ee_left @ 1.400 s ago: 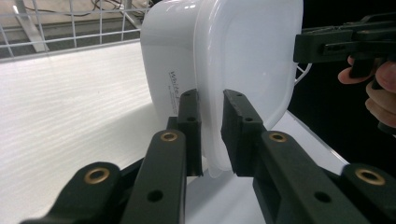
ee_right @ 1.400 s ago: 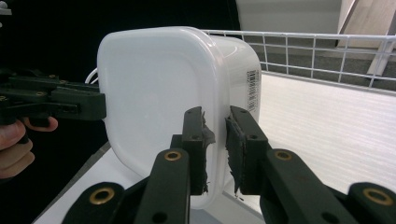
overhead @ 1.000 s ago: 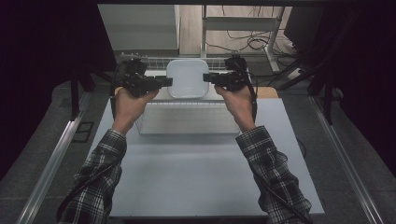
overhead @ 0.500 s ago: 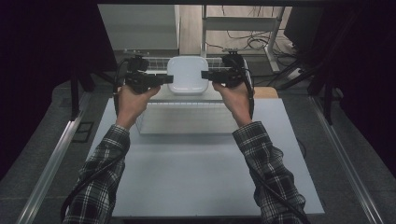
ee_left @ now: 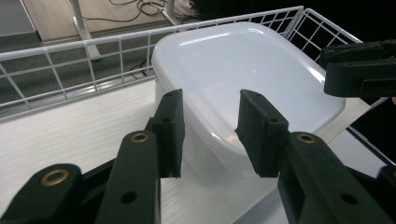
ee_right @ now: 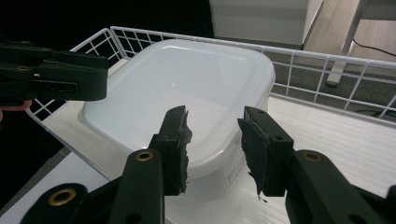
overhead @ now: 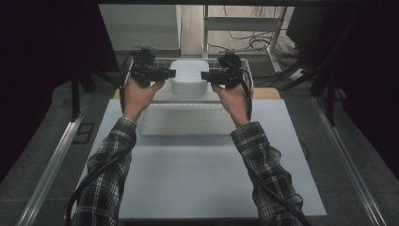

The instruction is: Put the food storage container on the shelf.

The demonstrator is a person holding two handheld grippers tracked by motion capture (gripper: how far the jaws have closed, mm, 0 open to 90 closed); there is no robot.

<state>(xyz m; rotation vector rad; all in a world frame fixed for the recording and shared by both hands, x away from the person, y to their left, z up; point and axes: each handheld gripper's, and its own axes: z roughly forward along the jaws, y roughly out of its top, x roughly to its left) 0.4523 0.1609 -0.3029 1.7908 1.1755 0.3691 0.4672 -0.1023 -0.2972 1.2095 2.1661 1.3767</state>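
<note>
White plastic tub (overhead: 188, 75), lid on, sits in the wire basket (ee_left: 70, 60) at its far end. Both grippers flank the tub: left gripper (ee_left: 208, 130) at one side, right gripper (ee_right: 215, 144) at the opposite side. Jaws on both have just been opening and stand spread w/ the tub's rim in the gap, pads off it, prob. because the tub's been set down and let go.

A lab-like recording room: bare white table (overhead: 197, 183), dark curtains (overhead: 47, 70), loose floor cables (overhead: 244, 40), metal rails (overhead: 47, 165).
</note>
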